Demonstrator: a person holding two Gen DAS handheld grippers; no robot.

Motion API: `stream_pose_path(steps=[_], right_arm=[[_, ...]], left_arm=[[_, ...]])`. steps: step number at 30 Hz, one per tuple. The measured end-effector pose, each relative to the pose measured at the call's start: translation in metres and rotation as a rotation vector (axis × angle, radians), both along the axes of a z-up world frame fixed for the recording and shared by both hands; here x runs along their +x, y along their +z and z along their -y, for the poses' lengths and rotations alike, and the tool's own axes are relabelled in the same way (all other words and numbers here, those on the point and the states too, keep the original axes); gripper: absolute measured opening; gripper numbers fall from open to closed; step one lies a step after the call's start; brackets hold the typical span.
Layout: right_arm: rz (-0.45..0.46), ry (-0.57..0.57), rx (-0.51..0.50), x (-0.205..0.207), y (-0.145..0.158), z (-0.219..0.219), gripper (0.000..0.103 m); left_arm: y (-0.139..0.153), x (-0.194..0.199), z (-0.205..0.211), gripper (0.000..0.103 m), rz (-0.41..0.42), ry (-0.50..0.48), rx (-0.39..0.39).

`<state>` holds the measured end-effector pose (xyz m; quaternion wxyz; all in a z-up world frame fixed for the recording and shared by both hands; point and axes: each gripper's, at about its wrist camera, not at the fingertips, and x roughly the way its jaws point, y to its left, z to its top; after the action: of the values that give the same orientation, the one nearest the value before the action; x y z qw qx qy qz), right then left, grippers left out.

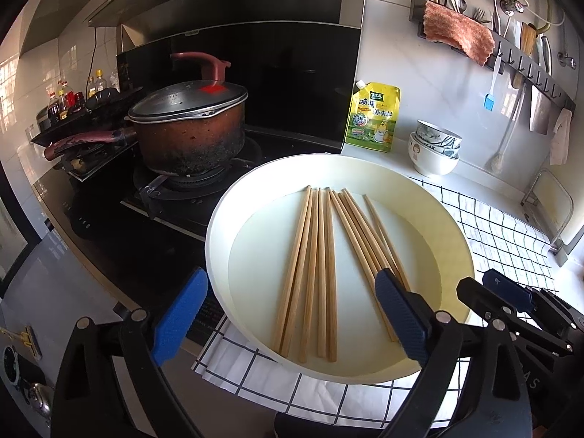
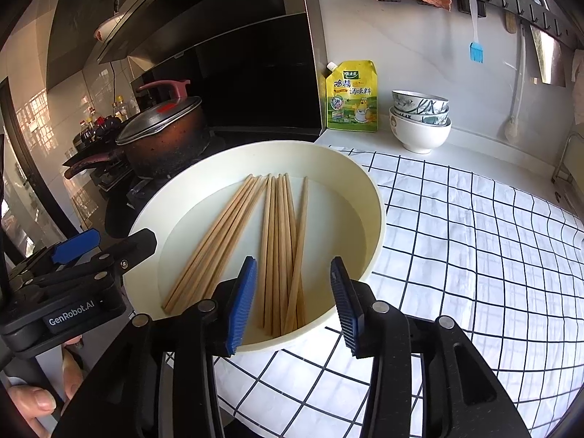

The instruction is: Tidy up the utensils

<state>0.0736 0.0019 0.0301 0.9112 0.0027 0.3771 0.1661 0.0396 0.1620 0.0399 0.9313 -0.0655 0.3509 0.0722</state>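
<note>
Chopsticks [image 2: 255, 241] lie flat in a round cream basin [image 2: 376, 219] on the checked cloth [image 2: 474, 255] over the bench, in two bundles, long axes running away from the tongs. I count about five in the left bundle and five or six in the right; overlap hides the exact number. Right tongs [image 2: 288, 306] stand partly apart, empty, straddling the near ends of the right bundle [image 2: 281, 255]. Left tongs [image 1: 292, 314] gape wide, holding nothing, over the left bundle [image 1: 310, 273], so each hand is nearest its own group. Behind stand three stacked bowls [image 2: 419, 124], one seasoning pouch [image 2: 352, 96], one lidded pot [image 2: 164, 135]
</note>
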Motion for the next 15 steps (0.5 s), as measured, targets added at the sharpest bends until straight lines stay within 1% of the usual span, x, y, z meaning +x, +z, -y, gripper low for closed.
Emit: stream_pose_path(steps=[3, 6, 12, 15], right_arm=[[-0.003, -0.002, -0.001, -0.0001, -0.0014, 0.0008, 0.041], [-0.006, 0.000, -0.003, -0.0003, -0.0026, 0.0007, 0.041], [-0.005, 0.000, -0.006, -0.0009, -0.0035, -0.0006, 0.041], [-0.005, 0.000, -0.006, -0.0009, -0.0036, -0.0007, 0.041]], left_arm=[[-0.0006, -0.0005, 0.0003, 0.093, -0.002, 0.007, 0.008], [-0.0013, -0.0010, -0.0001, 0.093, -0.002, 0.009, -0.002], [-0.0029, 0.0001, 0.0030, 0.093, -0.012, 0.009, 0.020], [-0.0033, 0.0000, 0.0046, 0.095, -0.012, 0.007, 0.027]])
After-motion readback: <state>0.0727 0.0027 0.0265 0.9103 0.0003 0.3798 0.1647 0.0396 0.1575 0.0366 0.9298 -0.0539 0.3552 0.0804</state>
